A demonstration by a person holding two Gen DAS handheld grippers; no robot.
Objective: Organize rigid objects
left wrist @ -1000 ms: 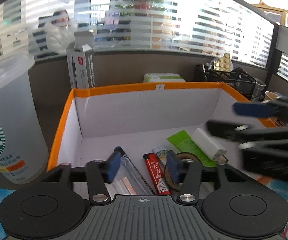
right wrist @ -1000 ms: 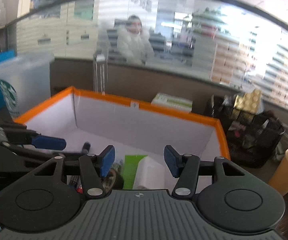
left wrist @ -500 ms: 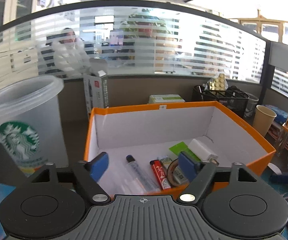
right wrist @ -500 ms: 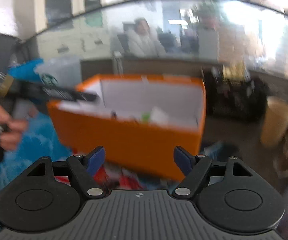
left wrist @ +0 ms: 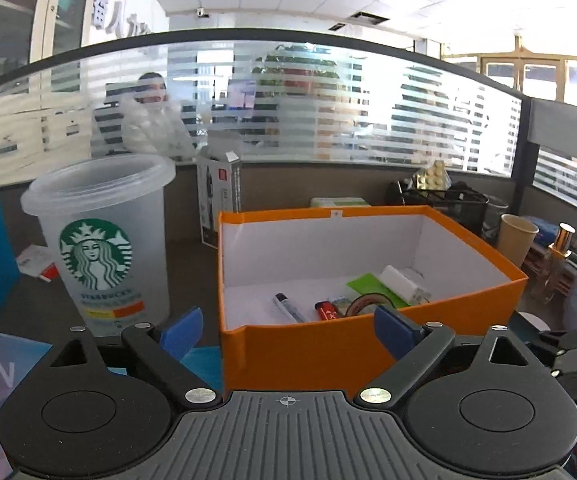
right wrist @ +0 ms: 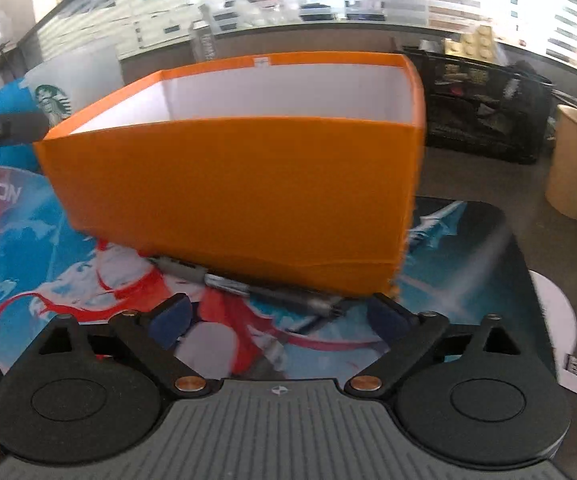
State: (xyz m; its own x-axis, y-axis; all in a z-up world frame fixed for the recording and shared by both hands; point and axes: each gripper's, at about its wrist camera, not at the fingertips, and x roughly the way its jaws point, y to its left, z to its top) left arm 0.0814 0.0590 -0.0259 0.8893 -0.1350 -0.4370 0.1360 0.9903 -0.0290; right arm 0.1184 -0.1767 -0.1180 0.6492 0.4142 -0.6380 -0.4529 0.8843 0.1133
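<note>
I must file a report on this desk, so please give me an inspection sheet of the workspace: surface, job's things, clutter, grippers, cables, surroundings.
Surface: dark desk with a printed mat under the orange box.
Job's things: in the box lie a marker, a red tube, a tape roll, a green card and a white block; a grey pen lies on the mat against the box's near wall.
Clutter: plastic cup, paper cup, black mesh basket, small carton.
Grippers: left gripper and right gripper both opening, nothing between the jaws.
Cables: nothing seen.
Surroundings: striped glass partition; a person sits behind it.
</note>
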